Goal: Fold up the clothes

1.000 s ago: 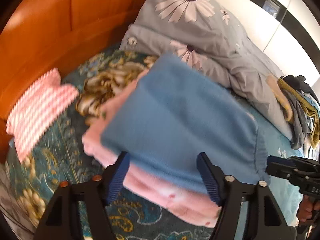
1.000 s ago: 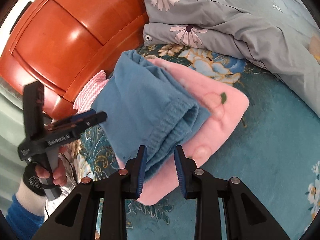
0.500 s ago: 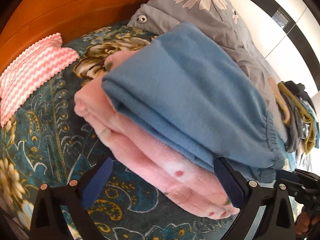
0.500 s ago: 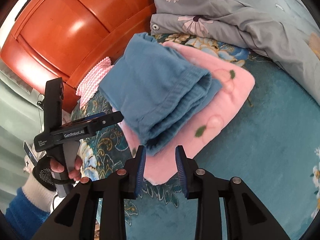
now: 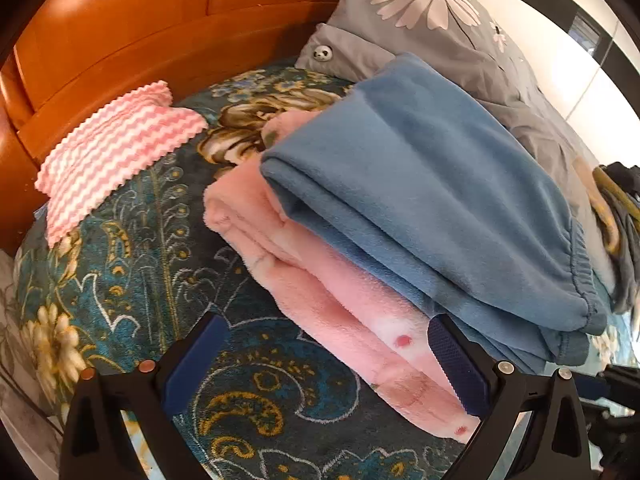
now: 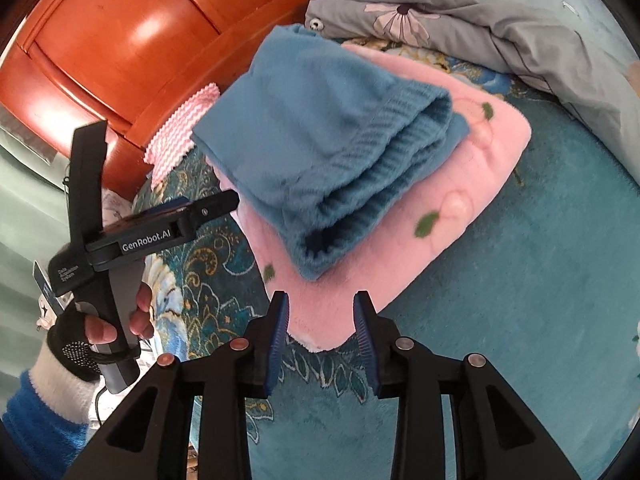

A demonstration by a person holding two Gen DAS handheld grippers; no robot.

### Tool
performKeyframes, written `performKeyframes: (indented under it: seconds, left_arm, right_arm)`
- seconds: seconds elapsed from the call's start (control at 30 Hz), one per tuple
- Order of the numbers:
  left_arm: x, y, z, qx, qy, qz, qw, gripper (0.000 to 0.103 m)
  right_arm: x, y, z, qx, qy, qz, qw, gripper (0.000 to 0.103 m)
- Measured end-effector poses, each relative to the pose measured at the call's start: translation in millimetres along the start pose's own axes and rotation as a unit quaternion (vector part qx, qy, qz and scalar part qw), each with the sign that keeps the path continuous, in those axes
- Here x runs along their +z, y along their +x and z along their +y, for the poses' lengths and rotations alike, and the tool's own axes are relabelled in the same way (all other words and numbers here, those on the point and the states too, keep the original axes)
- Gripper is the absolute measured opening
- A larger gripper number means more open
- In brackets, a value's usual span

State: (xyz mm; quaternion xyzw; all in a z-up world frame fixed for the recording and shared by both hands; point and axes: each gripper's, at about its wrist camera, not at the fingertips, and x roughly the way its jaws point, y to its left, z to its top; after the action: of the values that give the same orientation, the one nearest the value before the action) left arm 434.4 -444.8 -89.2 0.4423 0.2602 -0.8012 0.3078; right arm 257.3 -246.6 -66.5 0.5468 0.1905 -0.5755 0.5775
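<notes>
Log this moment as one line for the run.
left gripper open | right gripper open | blue garment folded atop pink garment

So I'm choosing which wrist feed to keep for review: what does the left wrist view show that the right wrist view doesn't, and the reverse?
Only the left wrist view shows the heap of unfolded clothes at the far right and the white wall.

Only the right wrist view shows the whole left hand-held gripper and the gloved hand holding it.

Both show the folded blue garment stacked on the folded pink garment, the pink zigzag cloth, the grey flowered duvet and the wooden headboard. Each view's own gripper is open and holds nothing.
</notes>
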Motion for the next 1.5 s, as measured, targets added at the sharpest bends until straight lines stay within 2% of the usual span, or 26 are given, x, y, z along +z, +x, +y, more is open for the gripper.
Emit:
performKeyframes:
  seconds: [0.23,0.53,0.7,0.77,1.1,1.13,1.23,1.5]
  left_arm:
    - [-2,-9,-9,0.029,0.037,-0.029,0.9984,0.103]
    - [-5,-10,-32,0.062,0.091,-0.031,0.9934,0.103]
    - [-7,-2,-33,0.044,0.102,-0.012,0.9938,0.103]
    - [-7,1,-32,0.039,0.101,-0.004,0.9941,0.103]
    - [-12,7,-27,0.031,0.108,0.007,0.9936,0.103]
    - [-13,7,-26,0.028,0.107,0.008,0.9938,0.103]
    - [-12,7,-24,0.024,0.104,0.010,0.9942,0.103]
    - [-13,6,-25,0.033,0.115,0.004,0.9929,0.103]
  right_arm:
    - [-3,6,0,-0.009,-0.005,0.009,1.000,0.035]
    - [-3,10,-2,-0.017,-0.004,0.015,1.000,0.035]
    - [-1,13,-1,-0.023,-0.007,0.018,1.000,0.036]
    - [-1,16,-2,-0.024,-0.004,0.020,1.000,0.048]
    - [-3,24,-6,-0.030,0.001,0.030,0.999,0.065]
    - [-3,24,-7,-0.030,0.003,0.031,0.999,0.073]
    - [-3,26,-9,-0.028,0.006,0.034,0.999,0.084]
    - [0,27,-10,-0.030,0.004,0.039,0.999,0.089]
